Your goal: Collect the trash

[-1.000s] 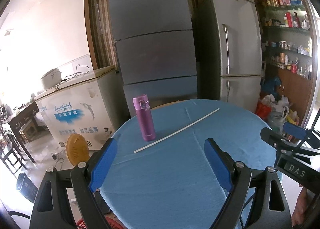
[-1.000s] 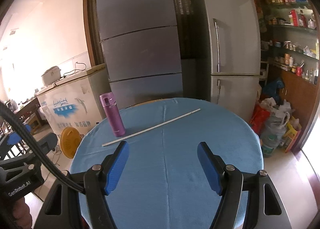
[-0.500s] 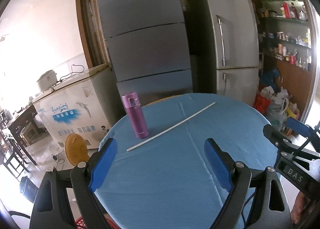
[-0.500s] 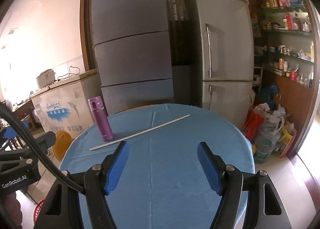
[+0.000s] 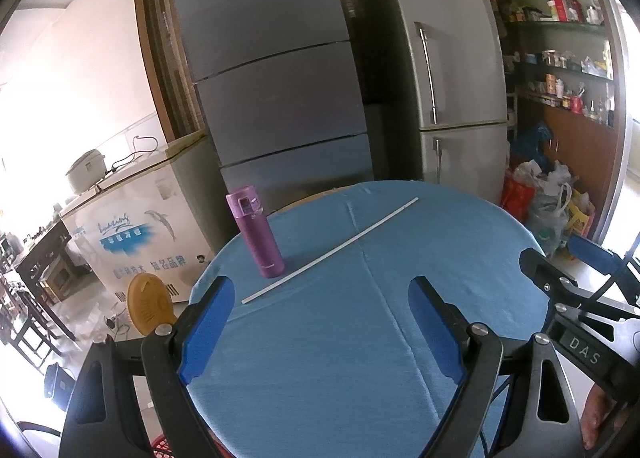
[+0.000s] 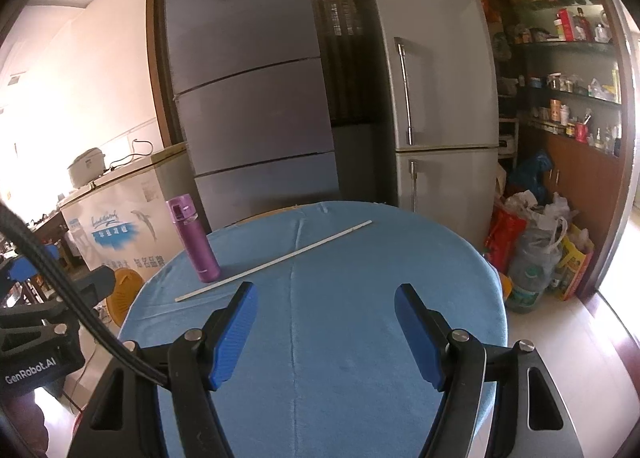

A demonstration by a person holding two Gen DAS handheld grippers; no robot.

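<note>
One piece of likely trash lies on the round table with the blue cloth (image 5: 460,258): a long, thin white stick or strip (image 5: 332,250), flat on the cloth and running diagonally from near the table's left edge toward its far side. Its near end passes just beside the base of the upright purple flask with a flip lid (image 5: 256,234); whether the two touch is hard to tell.

Your left gripper (image 5: 316,322) and right gripper (image 6: 326,326) both hang over the near part of the table with their blue pads spread wide and nothing between them, well short of the strip.

Judge the strip as very light, fairly stiff and low-lying, so your pads may slide over it or flick it away. Take it somewhere along its middle, clear of the flask, with the fingers straddling it crosswise and pressed down to the cloth before you close. A grip near one end would likely let the other end droop or swing into the flask, which looks easy to topple.
</note>
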